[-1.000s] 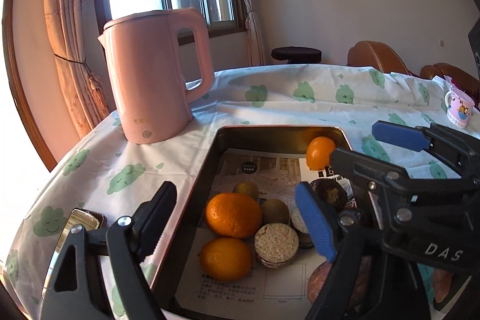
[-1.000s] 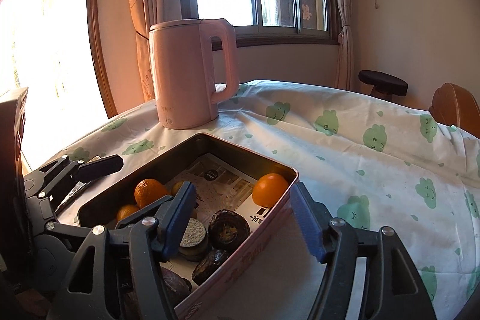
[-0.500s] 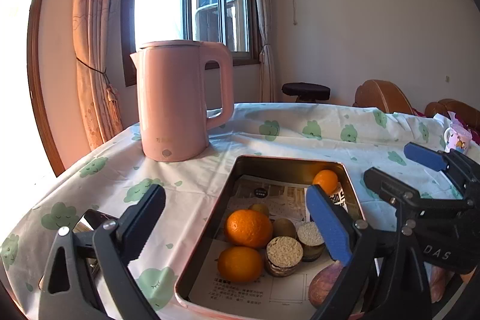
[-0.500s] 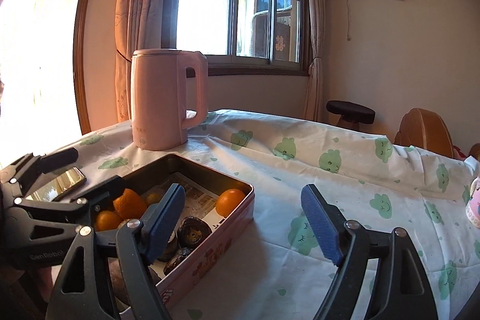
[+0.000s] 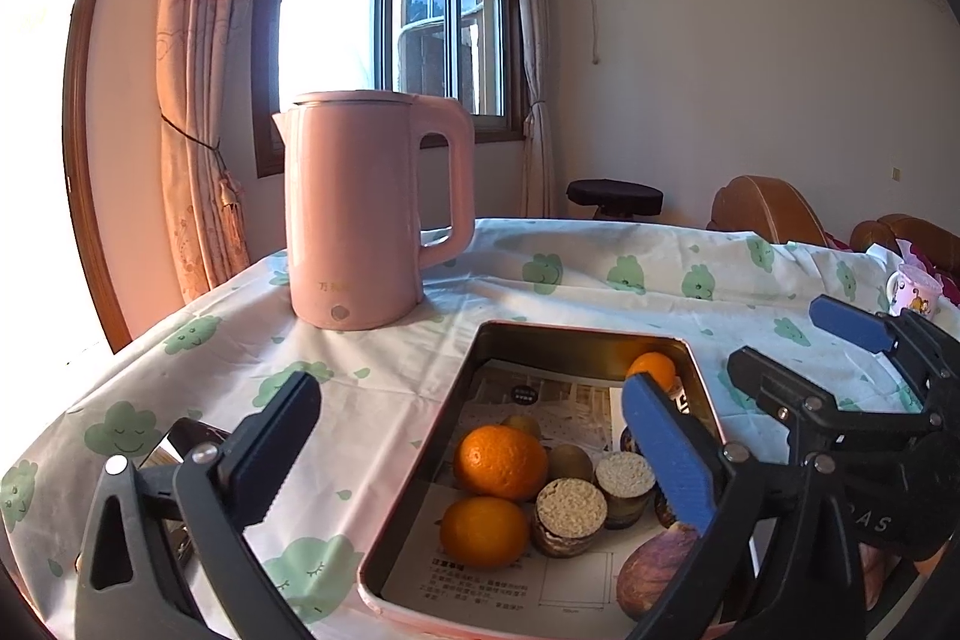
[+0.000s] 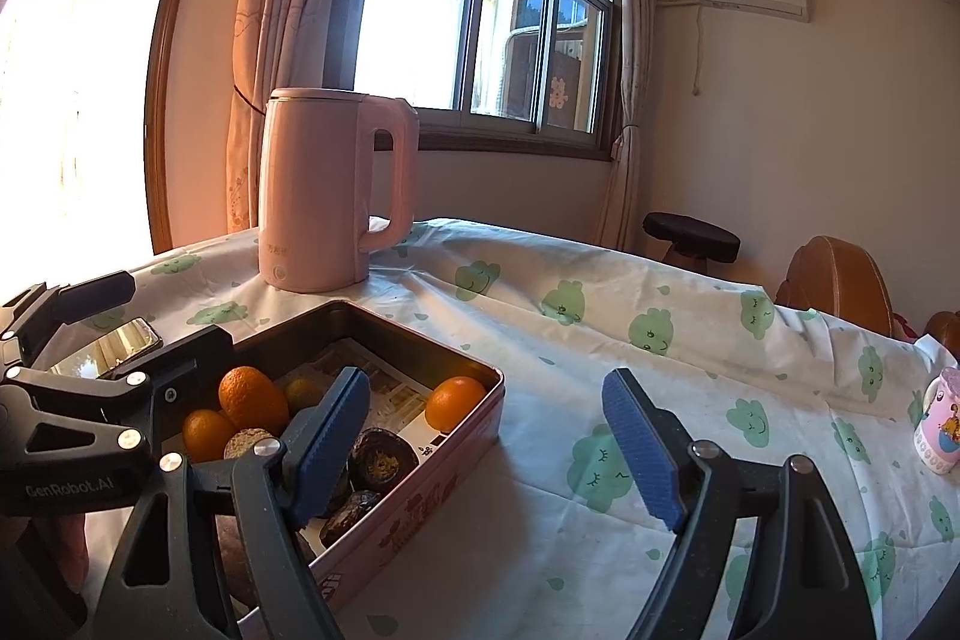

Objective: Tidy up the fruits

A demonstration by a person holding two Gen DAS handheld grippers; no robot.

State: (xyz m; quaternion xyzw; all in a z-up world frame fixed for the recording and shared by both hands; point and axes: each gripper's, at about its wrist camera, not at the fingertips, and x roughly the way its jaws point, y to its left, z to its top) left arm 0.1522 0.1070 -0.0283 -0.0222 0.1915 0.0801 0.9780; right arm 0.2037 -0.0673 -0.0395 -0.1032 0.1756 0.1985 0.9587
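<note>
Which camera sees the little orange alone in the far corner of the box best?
The right wrist view: the lone orange shows almost whole against the tin box wall. In the left wrist view the same orange is partly hidden behind the left gripper blue pad.

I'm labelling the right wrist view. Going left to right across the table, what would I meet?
Phone → pink kettle → lone orange in the tin's far corner → small pink cup at the right edge.

Oranges in tin, kettle behind.
</note>
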